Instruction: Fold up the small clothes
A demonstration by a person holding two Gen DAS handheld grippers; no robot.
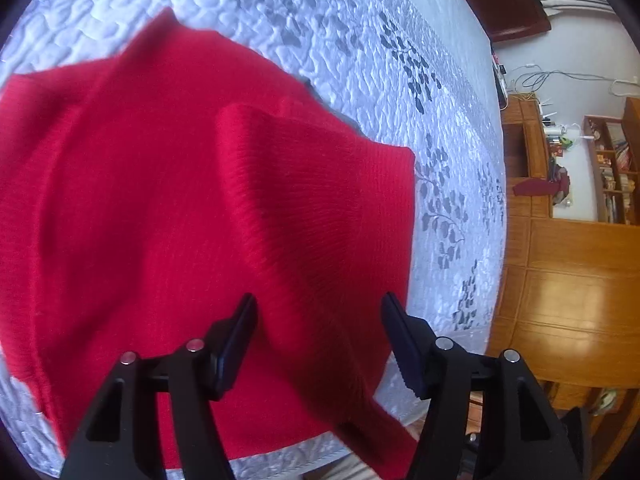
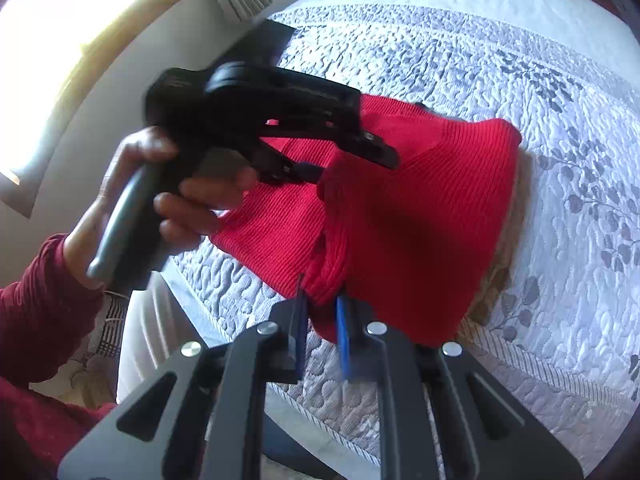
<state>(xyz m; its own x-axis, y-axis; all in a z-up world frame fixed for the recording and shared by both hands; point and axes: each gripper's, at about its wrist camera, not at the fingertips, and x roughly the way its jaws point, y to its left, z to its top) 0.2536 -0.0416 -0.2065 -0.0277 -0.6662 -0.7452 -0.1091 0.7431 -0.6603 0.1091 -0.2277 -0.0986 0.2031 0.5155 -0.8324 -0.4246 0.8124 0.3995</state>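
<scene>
A red knit garment (image 1: 200, 208) lies on the white quilted bed (image 1: 360, 52), partly folded, one end hanging over the near edge. My left gripper (image 1: 318, 320) is open just above it, holding nothing. In the right wrist view my right gripper (image 2: 322, 304) is shut on a bunched fold of the red garment (image 2: 420, 208) and lifts it off the bed (image 2: 520, 80). The left gripper (image 2: 360, 156) also shows there, held in a hand over the garment's far side, its fingers apart.
The bed's edge runs along the right in the left wrist view, with wooden floor (image 1: 568, 288) and shelves (image 1: 612, 164) beyond. In the right wrist view a wall and bright window (image 2: 72, 20) lie to the left. A tan cloth (image 2: 508, 248) peeks from under the garment.
</scene>
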